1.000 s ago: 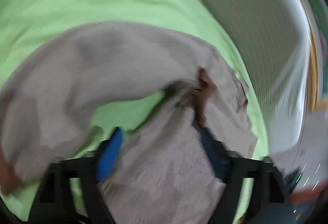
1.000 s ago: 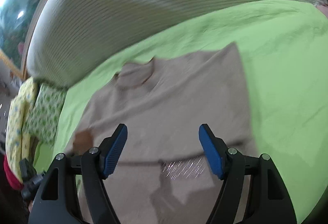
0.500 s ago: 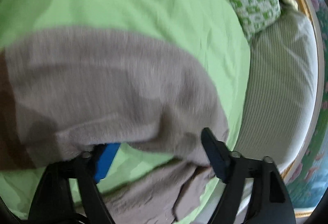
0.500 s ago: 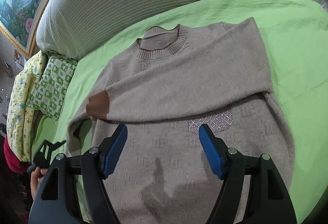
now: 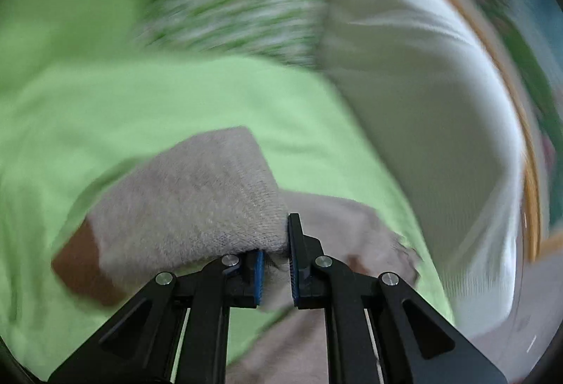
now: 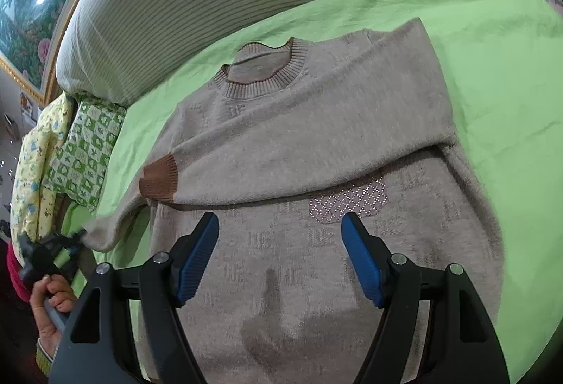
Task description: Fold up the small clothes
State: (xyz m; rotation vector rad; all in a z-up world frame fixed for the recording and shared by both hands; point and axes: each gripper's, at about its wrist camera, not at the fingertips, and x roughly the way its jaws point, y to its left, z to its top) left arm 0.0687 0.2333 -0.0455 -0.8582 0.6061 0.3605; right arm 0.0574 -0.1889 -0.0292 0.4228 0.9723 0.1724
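Left gripper jaws pinch the sweater sleeve; right gripper jaws gape wide, empty, above its front.

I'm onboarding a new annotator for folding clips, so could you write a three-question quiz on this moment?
1. True or false: the right gripper is clamped on the sweater.
2. What does the left gripper pinch? A) the green pillow B) a sweater sleeve C) the bedsheet
3. Fill in: the sleeve already folded across the sweater's chest ends in a ____ cuff.

Key: 1 false, its jaws stand open above the sweater; 2 B; 3 brown.
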